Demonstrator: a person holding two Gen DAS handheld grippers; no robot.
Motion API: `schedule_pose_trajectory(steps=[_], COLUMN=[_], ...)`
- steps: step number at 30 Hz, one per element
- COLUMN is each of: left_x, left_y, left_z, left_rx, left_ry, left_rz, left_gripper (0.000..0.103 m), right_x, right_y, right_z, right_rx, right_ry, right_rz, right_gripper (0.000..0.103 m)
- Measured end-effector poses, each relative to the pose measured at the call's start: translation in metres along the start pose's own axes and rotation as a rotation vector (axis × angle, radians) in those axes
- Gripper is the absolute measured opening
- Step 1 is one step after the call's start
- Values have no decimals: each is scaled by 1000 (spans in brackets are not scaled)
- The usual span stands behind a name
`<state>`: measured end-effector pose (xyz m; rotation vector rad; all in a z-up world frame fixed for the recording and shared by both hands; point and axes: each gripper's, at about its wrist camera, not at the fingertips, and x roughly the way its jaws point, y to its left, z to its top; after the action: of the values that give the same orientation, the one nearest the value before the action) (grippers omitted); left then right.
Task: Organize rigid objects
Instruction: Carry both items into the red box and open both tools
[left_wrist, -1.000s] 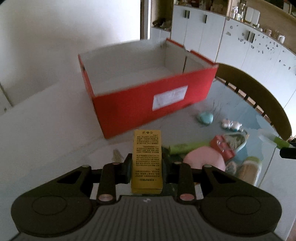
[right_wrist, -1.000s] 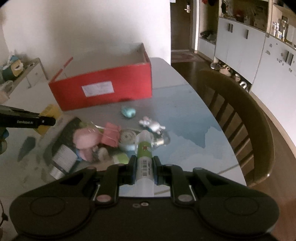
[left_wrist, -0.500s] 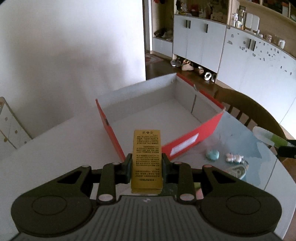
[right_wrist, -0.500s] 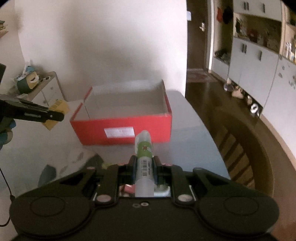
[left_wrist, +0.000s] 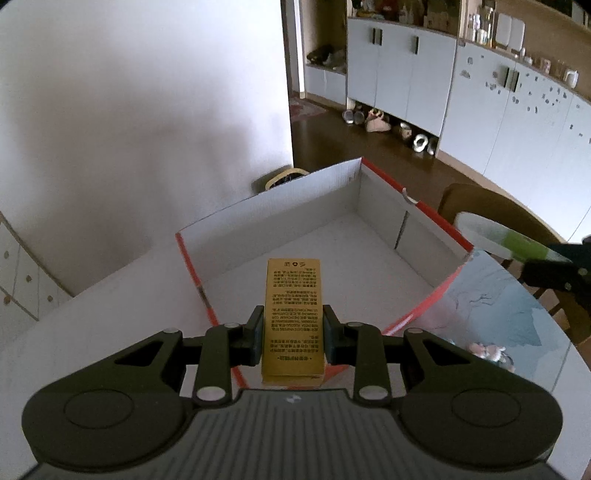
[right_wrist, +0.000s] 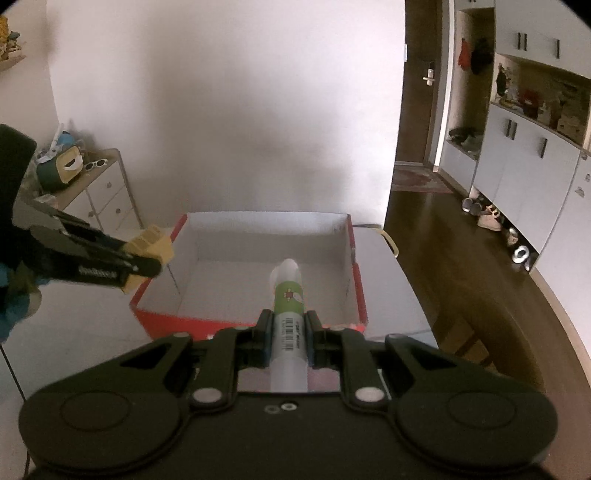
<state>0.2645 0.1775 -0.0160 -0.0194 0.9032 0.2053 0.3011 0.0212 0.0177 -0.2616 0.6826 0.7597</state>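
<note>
My left gripper (left_wrist: 293, 332) is shut on a yellow box (left_wrist: 293, 295) with black print and holds it above the near corner of an open red cardboard box (left_wrist: 436, 293). My right gripper (right_wrist: 287, 334) is shut on a white tube with a green label (right_wrist: 288, 306), held above the near wall of the same red box (right_wrist: 347, 236). The box inside is white and bare. The left gripper with the yellow box (right_wrist: 149, 245) shows at the left of the right wrist view; the tube (left_wrist: 502, 238) shows at the right of the left wrist view.
The red box stands on a white table (left_wrist: 96, 314) with a blue patterned part (left_wrist: 498, 314). A small toy (left_wrist: 487, 350) lies near the box. A wooden chair (right_wrist: 491, 332) stands at the table's right side. A drawer unit (right_wrist: 103, 192) is by the wall.
Both grippers have risen and moved forward over the red box, each still holding its object. The pile of items on the table has dropped out of view.
</note>
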Motion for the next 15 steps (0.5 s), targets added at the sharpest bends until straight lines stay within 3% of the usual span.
schedule_pose_trajectory(steps=[9, 15], left_x=[61, 110], left_y=[0, 0], left_z=[27, 34], left_rx=[-14, -3], left_ry=[64, 143], left_rz=[22, 26], left_gripper=[30, 30], right_x=[77, 136], right_y=[0, -3], right_z=[23, 26], right_rx=[-16, -8], right_ry=[53, 139], right_rz=[5, 15], right_gripper=[16, 16])
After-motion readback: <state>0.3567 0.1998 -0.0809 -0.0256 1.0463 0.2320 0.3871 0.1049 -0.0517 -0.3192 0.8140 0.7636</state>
